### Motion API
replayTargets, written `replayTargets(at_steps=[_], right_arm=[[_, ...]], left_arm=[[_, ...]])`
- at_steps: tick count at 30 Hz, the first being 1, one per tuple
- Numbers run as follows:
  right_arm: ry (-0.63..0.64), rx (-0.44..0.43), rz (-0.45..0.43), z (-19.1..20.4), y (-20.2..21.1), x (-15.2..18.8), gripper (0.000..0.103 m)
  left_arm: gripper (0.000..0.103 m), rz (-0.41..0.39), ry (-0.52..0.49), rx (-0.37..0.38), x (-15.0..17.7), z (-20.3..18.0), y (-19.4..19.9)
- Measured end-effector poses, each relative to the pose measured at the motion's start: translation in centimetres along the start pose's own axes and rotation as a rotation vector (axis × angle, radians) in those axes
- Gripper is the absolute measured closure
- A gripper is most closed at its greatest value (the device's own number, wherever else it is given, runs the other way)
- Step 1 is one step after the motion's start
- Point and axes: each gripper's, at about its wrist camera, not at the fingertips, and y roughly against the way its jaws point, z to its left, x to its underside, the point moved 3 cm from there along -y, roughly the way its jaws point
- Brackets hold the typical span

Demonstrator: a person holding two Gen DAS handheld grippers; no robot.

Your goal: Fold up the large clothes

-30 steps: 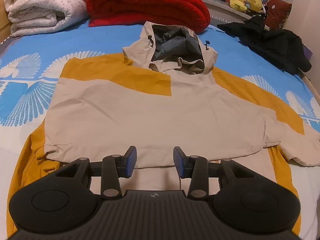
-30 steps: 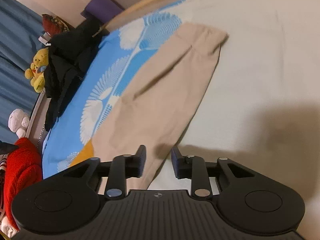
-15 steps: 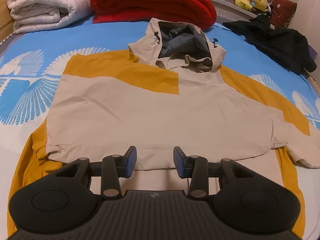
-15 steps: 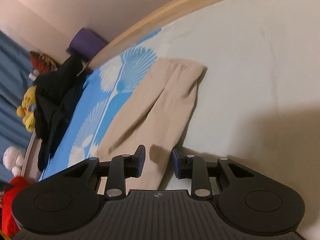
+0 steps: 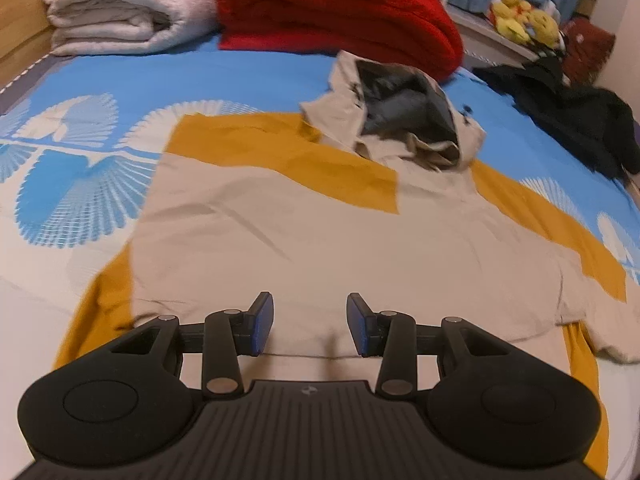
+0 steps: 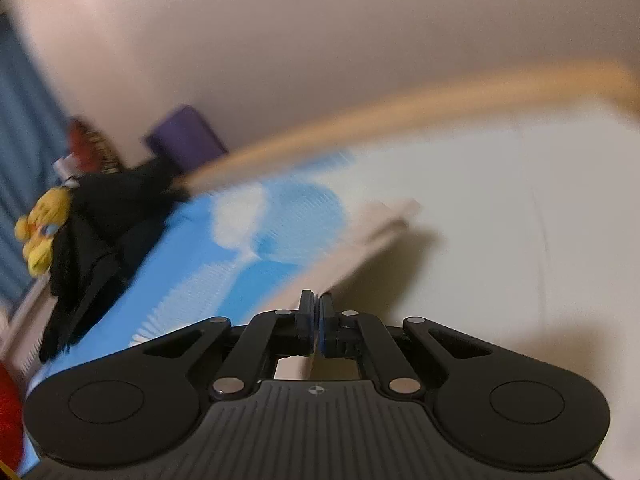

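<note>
1. Beside the hooded jacket [image 5: 320, 240] spread flat on the bed [image 5: 80, 80], the right gripper [image 6: 316, 320] has just clamped onto the beige sleeve [image 6: 360, 248]; a thin pinch could slip as the sleeve lifts.
2. Near the jacket's hem, the left gripper [image 5: 308, 324] hovers with jaws apart and empty; with nothing pinning the body, it may drag sideways.
3. Past the jacket's hood, the red blanket [image 5: 340, 12] could crowd the fold.

The right wrist view is smeared by motion, so the beige sleeve [image 6: 376, 236] shows no clear edges, and whether cloth sits between the pads of the right gripper [image 6: 317, 320] cannot be told. At nine o'clock the black garment [image 6: 100, 240] and yellow plush toy [image 6: 40, 232] are blurred. In the left wrist view the hoodie [image 5: 320, 248] runs off at four o'clock, its right sleeve cut by the edge.
</note>
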Motion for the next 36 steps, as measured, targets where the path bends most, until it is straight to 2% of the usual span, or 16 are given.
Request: replayTargets(at_steps=[3, 5, 7, 8, 11, 13, 15, 18, 21, 24, 27, 28, 29, 31, 33, 36], right_arm=[[0.188, -0.102, -0.096, 6.9, 4.0, 0.2, 0.102], [0.303, -0.227, -0.128, 11.9, 7.4, 1.6, 0.102], [0.41, -0.398, -0.121, 17.1, 11.7, 4.0, 0.102], [0.461, -0.489, -0.097, 19.4, 13.9, 5.7, 0.102], [0.614, -0.797, 0.061, 25.4, 21.6, 12.4, 0.102], [0.709, -0.918, 0.175, 27.7, 25.8, 17.1, 0.099], [0.762, -0.996, 0.303, 28.7, 29.4, 21.4, 0.099], [0.792, -0.997, 0.381, 28.4, 33.0, 24.3, 0.092], [0.743, -0.934, 0.412, 27.2, 34.7, 23.5, 0.088], [0.687, -0.862, 0.369, 25.8, 36.0, 21.7, 0.078], [0.624, -0.82, 0.314, 24.8, 34.2, 20.4, 0.07], [0.609, -0.807, 0.306, 24.4, 33.2, 20.5, 0.069], [0.606, -0.774, 0.313, 23.9, 32.3, 21.0, 0.069], [0.584, -0.701, 0.396, 23.3, 29.5, 22.8, 0.068], [0.544, -0.705, 0.463, 23.2, 28.1, 23.3, 0.068], [0.627, -0.707, 0.468, 23.3, 27.2, 24.5, 0.068]], left_arm=[[0.058, -0.017, 0.041, -0.015, -0.8, 2.3, 0.8], [0.058, -0.029, 0.075, -0.024, -1.4, 4.0, 1.5], [0.058, -0.042, 0.106, -0.03, -2.0, 5.4, 2.1], [0.058, -0.05, 0.124, -0.031, -2.3, 6.2, 2.5], [0.058, -0.067, 0.157, -0.029, -3.1, 7.9, 3.3], [0.058, -0.072, 0.18, -0.028, -3.4, 8.9, 3.7], [0.058, -0.075, 0.204, -0.027, -3.5, 9.8, 4.0], [0.058, -0.076, 0.234, -0.023, -3.6, 10.9, 4.3], [0.058, -0.072, 0.254, -0.008, -3.5, 11.2, 4.2], [0.059, -0.042, 0.279, 0.017, -2.9, 10.9, 3.5], [0.062, 0.007, 0.306, 0.068, -2.0, 10.2, 2.0], [0.064, 0.025, 0.315, 0.09, -1.6, 9.8, 1.5], [0.073, 0.05, 0.324, 0.12, -1.2, 9.3, 0.8], [0.076, 0.085, 0.34, 0.161, -0.5, 8.4, -0.3], [0.076, 0.118, 0.353, 0.207, 0.0, 7.2, -1.5], [0.076, 0.165, 0.35, 0.25, 0.6, 5.6, -2.9]])
